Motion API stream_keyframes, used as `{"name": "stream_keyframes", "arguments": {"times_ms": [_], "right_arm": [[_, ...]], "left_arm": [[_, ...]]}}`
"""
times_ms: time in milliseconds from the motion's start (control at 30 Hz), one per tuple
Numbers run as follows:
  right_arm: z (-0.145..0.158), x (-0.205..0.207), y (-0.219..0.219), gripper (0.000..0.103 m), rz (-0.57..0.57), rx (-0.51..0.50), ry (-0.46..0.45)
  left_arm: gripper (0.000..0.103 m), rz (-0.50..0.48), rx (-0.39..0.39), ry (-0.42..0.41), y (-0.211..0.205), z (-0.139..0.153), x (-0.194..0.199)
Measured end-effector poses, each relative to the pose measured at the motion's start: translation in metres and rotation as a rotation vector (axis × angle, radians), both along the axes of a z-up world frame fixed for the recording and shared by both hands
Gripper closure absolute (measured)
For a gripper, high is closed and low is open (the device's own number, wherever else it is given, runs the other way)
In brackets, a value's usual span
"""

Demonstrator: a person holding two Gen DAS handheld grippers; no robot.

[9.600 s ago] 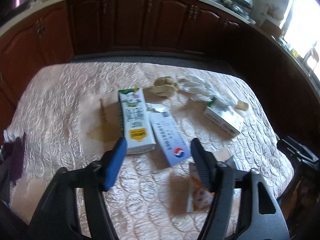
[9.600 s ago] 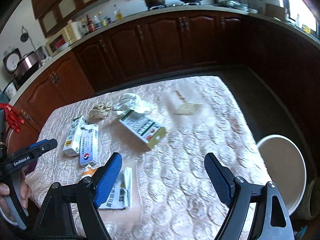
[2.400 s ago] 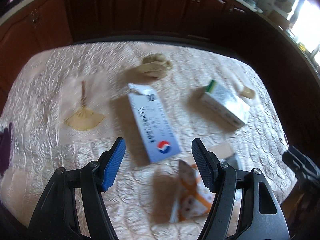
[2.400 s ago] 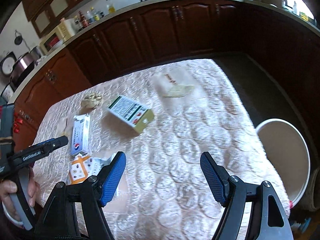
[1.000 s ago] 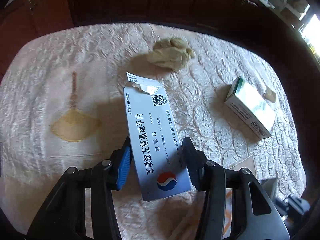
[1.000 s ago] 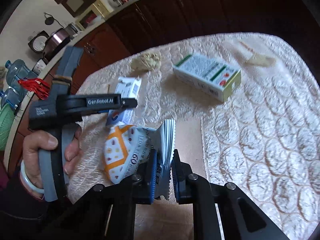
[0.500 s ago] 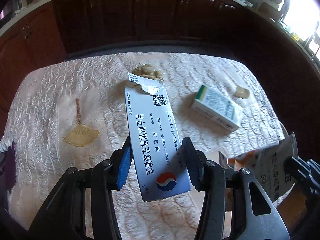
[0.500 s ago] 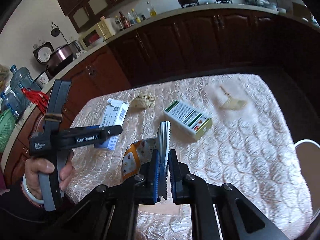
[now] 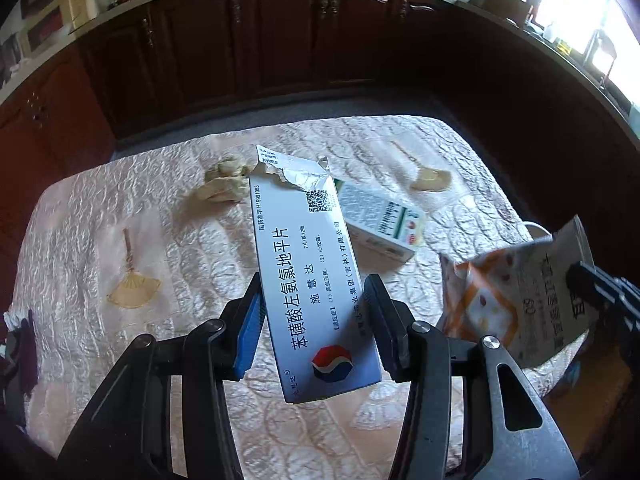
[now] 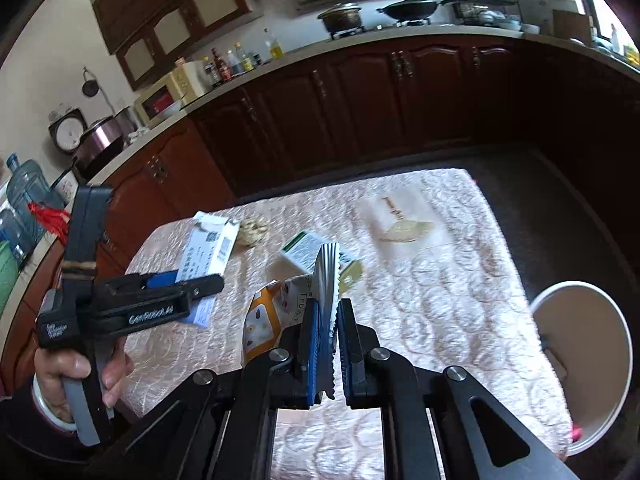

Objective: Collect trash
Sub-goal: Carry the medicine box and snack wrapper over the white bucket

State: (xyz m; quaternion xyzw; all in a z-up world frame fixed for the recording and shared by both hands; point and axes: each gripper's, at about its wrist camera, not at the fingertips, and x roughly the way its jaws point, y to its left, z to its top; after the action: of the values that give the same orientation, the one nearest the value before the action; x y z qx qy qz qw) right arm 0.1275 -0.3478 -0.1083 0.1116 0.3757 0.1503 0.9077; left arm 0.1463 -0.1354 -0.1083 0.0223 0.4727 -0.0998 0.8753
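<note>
The blue-and-white medicine box (image 9: pixel 316 288) is clamped by its long sides in the left gripper (image 9: pixel 312 320) and held up off the table (image 9: pixel 100 208), torn flap on top. You can read the Chinese line 苯磺酸左氨氯地平片, a QR code and a red-blue swirl logo; the small print is too tiny for me. The right gripper (image 10: pixel 329 344) is pinched tight on the serrated edge of an orange-and-white snack pouch (image 10: pixel 276 312), also lifted clear. Its print is blurry and the gripper covers part of it, so no brand from me. In the right wrist view you can see a hand (image 10: pixel 76 376) gripping the left tool's handle, with "GenRobot.AI" on the side. Still lying on the table: a crumpled beige paper wad (image 9: pixel 224 184) near the far edge, and just right of it a green-and-white carton (image 9: pixel 380 220), half hidden behind the held box. The table has a shiny pink quilted cover with fan patterns. Off its right edge stands a round white bin (image 10: pixel 580 364), cut off by the frame.
</note>
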Motion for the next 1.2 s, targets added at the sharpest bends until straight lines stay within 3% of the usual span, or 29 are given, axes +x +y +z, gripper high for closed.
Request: {"name": "stream_keyframes", "arguments": {"times_ms": [700, 1200], "right_arm": [[0.004, -0.023, -0.098, 0.095, -0.220, 0.015, -0.003], [-0.001, -0.061, -0.195, 0.095, -0.433, 0.018, 0.013]], "left_arm": [[0.056, -0.192, 0.001, 0.006, -0.102, 0.005, -0.015], [0.056, -0.379, -0.020, 0.008, -0.210, 0.009, -0.024]]}}
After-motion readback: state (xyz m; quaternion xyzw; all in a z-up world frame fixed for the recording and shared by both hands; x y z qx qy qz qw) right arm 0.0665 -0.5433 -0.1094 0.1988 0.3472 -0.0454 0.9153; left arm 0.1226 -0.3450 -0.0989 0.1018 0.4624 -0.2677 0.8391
